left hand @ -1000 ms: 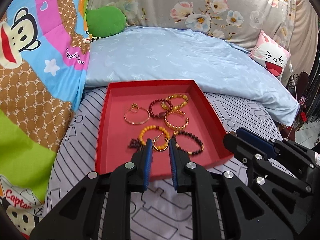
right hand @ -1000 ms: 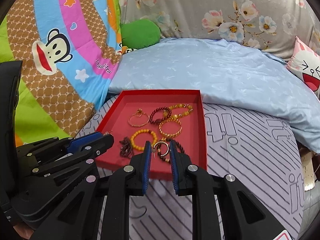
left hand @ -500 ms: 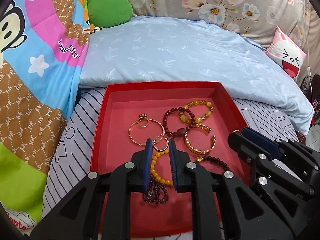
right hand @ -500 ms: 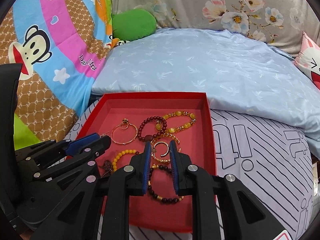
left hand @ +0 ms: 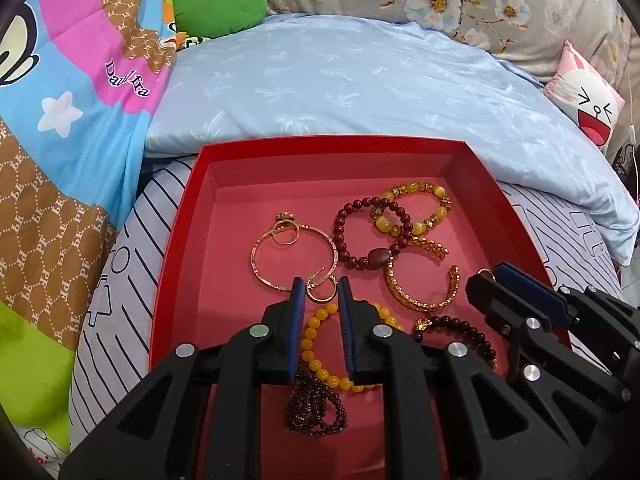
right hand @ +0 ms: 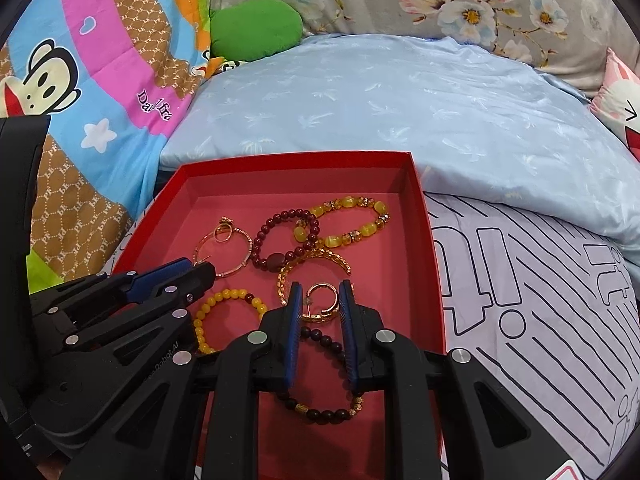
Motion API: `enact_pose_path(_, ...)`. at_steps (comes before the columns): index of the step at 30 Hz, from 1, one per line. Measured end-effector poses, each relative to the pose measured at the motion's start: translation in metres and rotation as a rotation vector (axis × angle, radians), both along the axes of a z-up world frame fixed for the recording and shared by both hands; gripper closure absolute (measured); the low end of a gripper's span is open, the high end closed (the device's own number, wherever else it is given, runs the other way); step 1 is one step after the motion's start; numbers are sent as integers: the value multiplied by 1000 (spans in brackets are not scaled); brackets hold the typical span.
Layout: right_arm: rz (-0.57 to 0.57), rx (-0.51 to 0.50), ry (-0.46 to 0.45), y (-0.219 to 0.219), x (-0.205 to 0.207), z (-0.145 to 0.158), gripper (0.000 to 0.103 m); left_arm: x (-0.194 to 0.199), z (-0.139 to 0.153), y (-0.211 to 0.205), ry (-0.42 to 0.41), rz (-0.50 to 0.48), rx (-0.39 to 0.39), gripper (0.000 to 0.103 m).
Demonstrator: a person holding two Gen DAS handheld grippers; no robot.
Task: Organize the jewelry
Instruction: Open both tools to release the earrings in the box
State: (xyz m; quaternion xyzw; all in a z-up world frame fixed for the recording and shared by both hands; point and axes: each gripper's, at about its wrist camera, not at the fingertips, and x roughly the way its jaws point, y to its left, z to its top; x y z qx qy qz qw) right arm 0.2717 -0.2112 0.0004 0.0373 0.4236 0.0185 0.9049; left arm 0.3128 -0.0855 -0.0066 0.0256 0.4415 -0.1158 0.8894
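1. Legible writing: pink-on-white script on the cartoon-monkey quilt (left hand: 80, 92) reads partly "Da.. fra"; the brown patches repeat "PF". Large outlined "it" and "!" on the striped lilac sheet (right hand: 540, 300). My left tool body shows faint text, "…Robot.AI", in the right view.
2. Shallow red cardboard tray (left hand: 180, 248) sits on the sheet against the pale blue pillow (left hand: 360, 80).
3. Tray count: beaded bracelets, five (dark red (left hand: 372, 236), yellow-stone (left hand: 420, 208), plain yellow (left hand: 320, 352), dark brown with gold beads (right hand: 332, 392), purple multi-strand (left hand: 316, 400)); gold bangles, two (thin hoop (left hand: 294, 258), open chain cuff (left hand: 424, 284)); one gold ring (left hand: 285, 232).
4. My left gripper (left hand: 321, 288): fingers spread, a small gold hoop earring (left hand: 320, 290) between the tips; contact unclear.
5. My right gripper (right hand: 320, 300): fingers spread around a second gold hoop earring (right hand: 320, 304); whether they pinch it, I cannot tell.
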Motion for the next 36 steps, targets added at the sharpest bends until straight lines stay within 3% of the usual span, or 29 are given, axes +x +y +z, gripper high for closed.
enact_pose_path(19, -16, -27, 7, 1, -2, -4, 84, 1, -2, -1, 10, 34, 22, 86)
enact_pose_path(25, -24, -32, -1, 0, -7, 1, 82, -3, 3, 0, -5, 48, 29, 65)
enact_pose_path(29, -30, -29, -11, 0, -14, 7, 78, -11, 10, 2, -21, 56, 30, 59)
enact_pose_path(36, -33, -53, -42, 3, -34, 22, 74, -28, 24, 7, -47, 68, 45, 57)
